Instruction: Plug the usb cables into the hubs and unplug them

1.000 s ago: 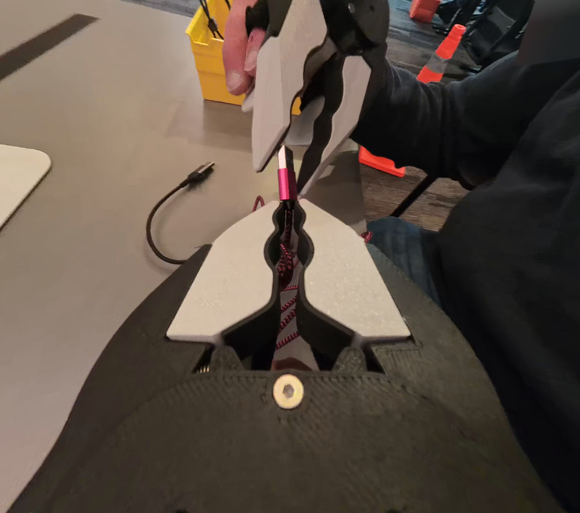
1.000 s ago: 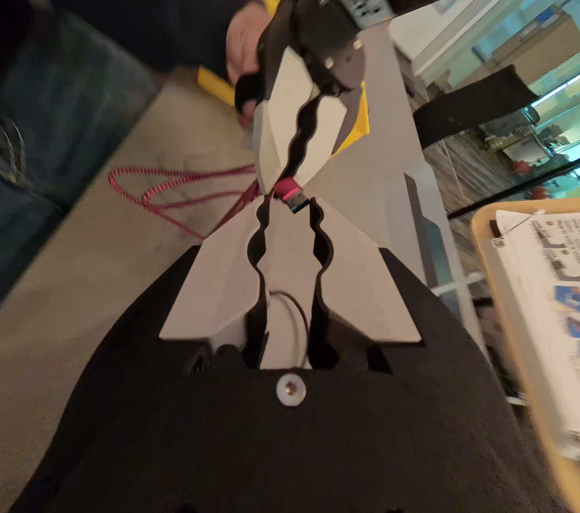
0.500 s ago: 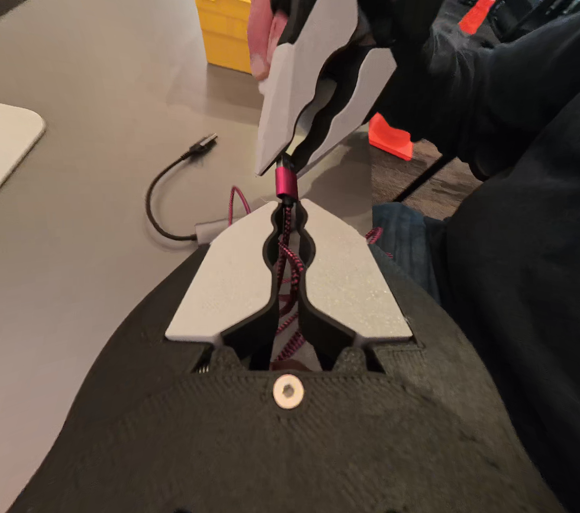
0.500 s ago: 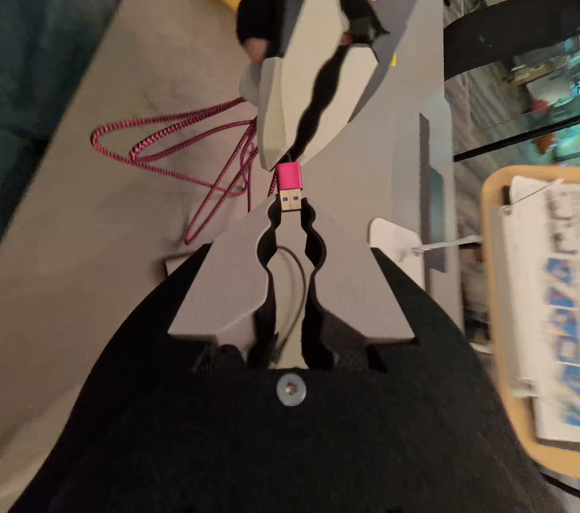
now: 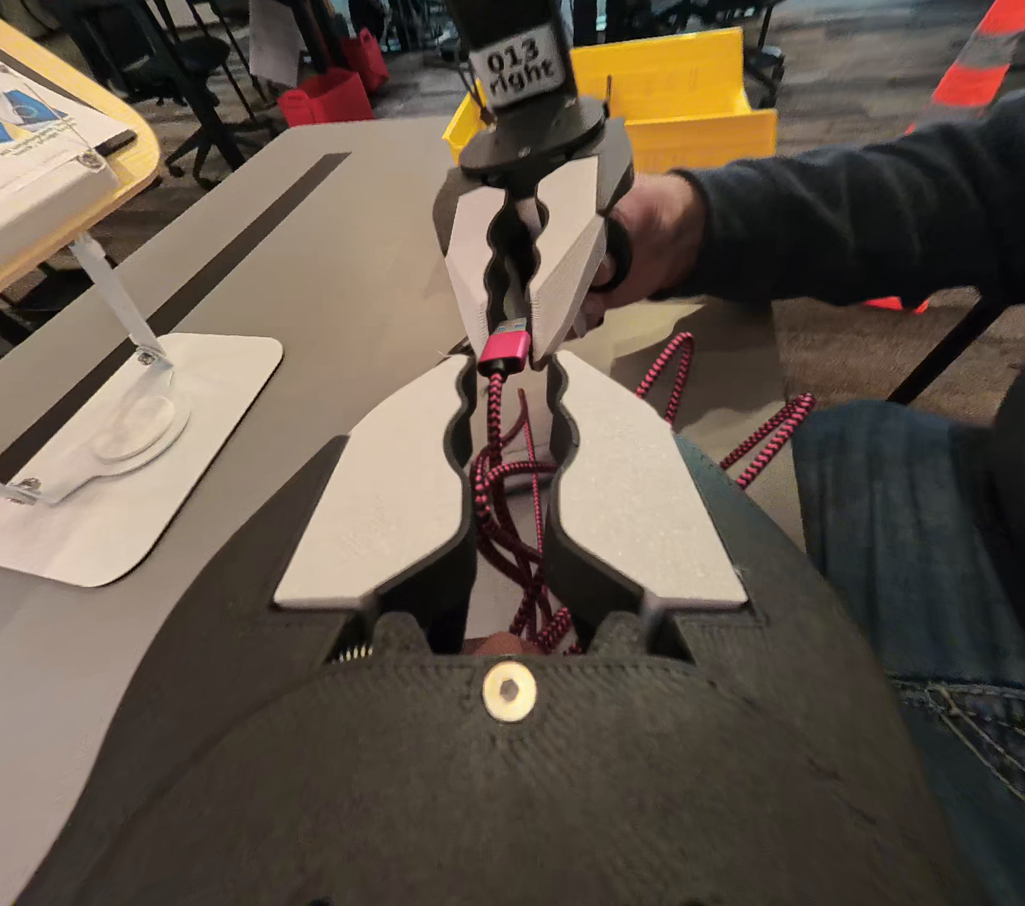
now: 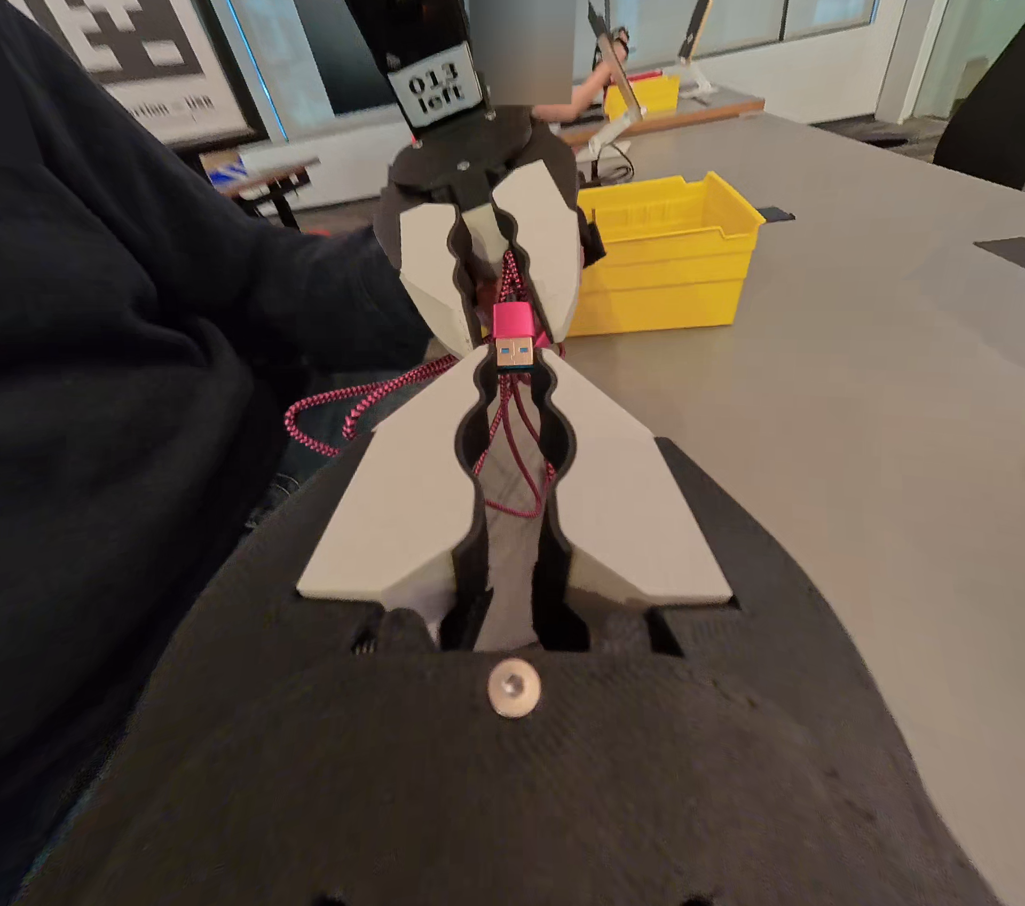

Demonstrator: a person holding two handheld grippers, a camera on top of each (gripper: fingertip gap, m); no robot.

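Observation:
A USB cable with a pink plug [image 5: 503, 348] and a pink-and-black braided cord [image 5: 496, 441] is held between my two grippers above the grey table [image 5: 344, 269]. My right gripper [image 6: 514, 359] is shut on the plug's metal end [image 6: 516, 353], and it also shows in the left wrist view [image 5: 513, 344]. My left gripper [image 5: 513, 366] faces it tip to tip with its jaws parted; the cord hangs loose through the gap. The left gripper shows in the right wrist view [image 6: 507, 341] just behind the pink plug [image 6: 514, 320]. I cannot make out a hub.
A yellow bin [image 5: 688, 103] stands on the table behind the grippers and also shows in the right wrist view [image 6: 665, 258]. A white stand base [image 5: 138, 441] lies at the left. The person's sleeve [image 5: 832, 219] and legs are at the right, by the table edge. The tips of both grippers are at nearly the same place.
My left gripper's jaws have opened and let go of the cord behind the plug. My right gripper has closed on the plug's metal end. Both grippers have swung round and levelled.

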